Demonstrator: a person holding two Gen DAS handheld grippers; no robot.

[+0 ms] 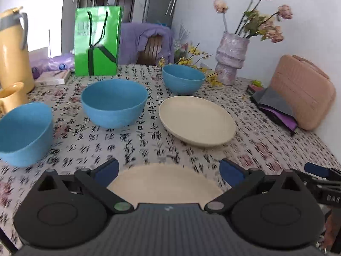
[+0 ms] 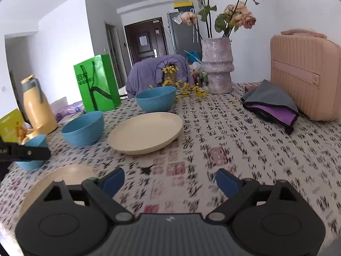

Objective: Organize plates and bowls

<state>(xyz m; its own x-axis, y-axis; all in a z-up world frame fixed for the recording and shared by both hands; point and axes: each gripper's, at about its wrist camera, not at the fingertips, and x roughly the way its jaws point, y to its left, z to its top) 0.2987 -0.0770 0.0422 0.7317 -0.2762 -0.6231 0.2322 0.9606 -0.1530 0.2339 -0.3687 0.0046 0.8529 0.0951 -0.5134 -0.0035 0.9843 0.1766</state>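
Three blue bowls stand on the patterned tablecloth: a near left bowl [image 1: 24, 133], a middle bowl [image 1: 114, 102] and a far bowl [image 1: 183, 81]. A cream plate [image 1: 197, 120] lies right of the middle bowl. A second cream plate [image 1: 165, 183] lies just under my left gripper [image 1: 168, 170], which is open and empty above it. My right gripper [image 2: 170, 181] is open and empty over bare cloth. In the right wrist view the far cream plate [image 2: 146, 132], the near cream plate [image 2: 61, 177] and the bowls [image 2: 83, 128] [image 2: 156, 98] show.
A green gift bag [image 1: 97, 40], a yellow thermos [image 1: 12, 49] and a yellow cup [image 1: 11, 96] stand at the left. A vase with flowers [image 1: 230, 57], a pink case [image 1: 302, 91] and a grey-purple pouch [image 2: 272, 106] are at the right.
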